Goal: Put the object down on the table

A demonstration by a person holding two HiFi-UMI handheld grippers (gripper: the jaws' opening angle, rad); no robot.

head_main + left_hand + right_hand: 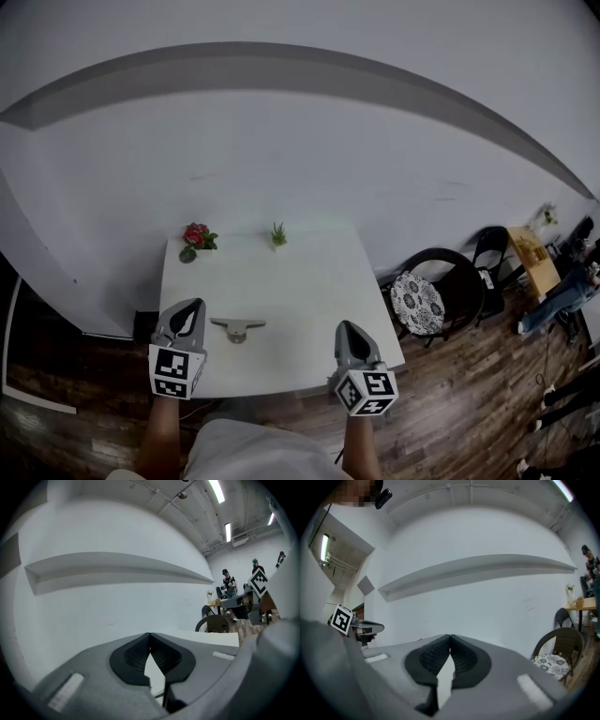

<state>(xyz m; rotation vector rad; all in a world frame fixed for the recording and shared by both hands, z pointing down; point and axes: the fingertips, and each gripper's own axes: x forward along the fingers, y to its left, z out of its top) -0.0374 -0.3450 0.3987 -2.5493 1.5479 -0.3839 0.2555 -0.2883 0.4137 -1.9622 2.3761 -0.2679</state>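
A small grey T-shaped metal object [237, 328] lies on the white table [300, 281], near its front edge. My left gripper [193, 306] hangs just left of the object and apart from it, its jaws shut with nothing between them. My right gripper [348, 326] stays over the table's front right part, also shut and empty. In the left gripper view the left gripper [150, 635] has its pads meeting at the tips, and the white wall lies ahead. The right gripper view shows the right gripper [450, 636] with its pads together in the same way.
A red flower in a pot [196, 237] and a small green plant [278, 234] stand at the table's far edge. A round-cushioned chair [422, 298] and a black chair [490, 251] sit to the right. The white wall rises behind the table, over dark wood floor.
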